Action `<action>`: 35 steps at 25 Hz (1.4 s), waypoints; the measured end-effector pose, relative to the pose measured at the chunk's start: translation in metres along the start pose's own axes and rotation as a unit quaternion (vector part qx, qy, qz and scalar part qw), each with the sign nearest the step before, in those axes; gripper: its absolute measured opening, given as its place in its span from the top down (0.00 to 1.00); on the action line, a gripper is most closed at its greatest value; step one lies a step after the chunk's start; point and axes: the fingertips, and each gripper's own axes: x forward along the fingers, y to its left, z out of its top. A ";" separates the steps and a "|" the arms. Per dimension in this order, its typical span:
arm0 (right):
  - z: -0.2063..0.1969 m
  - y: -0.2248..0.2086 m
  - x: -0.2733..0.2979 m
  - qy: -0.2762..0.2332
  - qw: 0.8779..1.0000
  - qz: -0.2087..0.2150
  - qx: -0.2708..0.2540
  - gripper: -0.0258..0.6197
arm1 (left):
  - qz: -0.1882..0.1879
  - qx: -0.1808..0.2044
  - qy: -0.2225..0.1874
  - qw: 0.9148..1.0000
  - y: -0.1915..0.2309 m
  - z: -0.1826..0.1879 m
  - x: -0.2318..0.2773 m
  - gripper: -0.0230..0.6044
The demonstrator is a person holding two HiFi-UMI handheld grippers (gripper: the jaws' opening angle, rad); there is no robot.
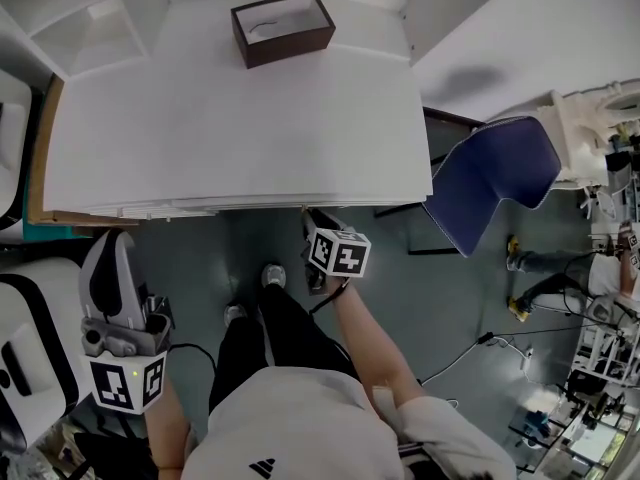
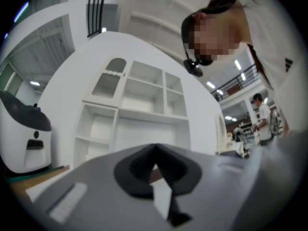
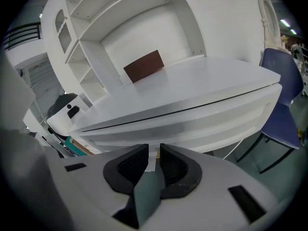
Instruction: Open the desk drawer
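The white desk (image 1: pixel 230 118) fills the upper middle of the head view. Its drawer front (image 3: pixel 192 121) runs under the top as a long white band below a thin dark seam and looks closed. My right gripper (image 1: pixel 312 216) reaches up to the desk's front edge just right of centre, its tip at the underside. In the right gripper view its jaws (image 3: pixel 154 150) stand slightly apart, with the white lower edge of the drawer front showing through the gap; nothing is pinched. My left gripper (image 1: pixel 112 258) hangs low at the left, away from the desk, its jaws (image 2: pixel 155 148) together and empty.
A dark brown open box (image 1: pixel 283 28) sits at the desk's back edge. A blue chair (image 1: pixel 495 173) stands to the right of the desk. A white machine (image 1: pixel 25 358) is at the far left. The person's legs and shoes (image 1: pixel 272 276) are below the desk edge. White shelves (image 3: pixel 120 23) rise behind.
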 end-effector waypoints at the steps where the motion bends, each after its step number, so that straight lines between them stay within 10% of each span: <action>1: -0.001 -0.001 0.003 0.004 1.000 0.000 0.001 0.84 | 0.002 0.000 0.001 1.000 0.001 0.000 0.000 0.96; 35: -0.009 -0.008 0.023 0.010 1.000 -0.022 0.000 0.95 | 0.026 -0.002 0.011 1.000 0.018 0.000 -0.020 0.96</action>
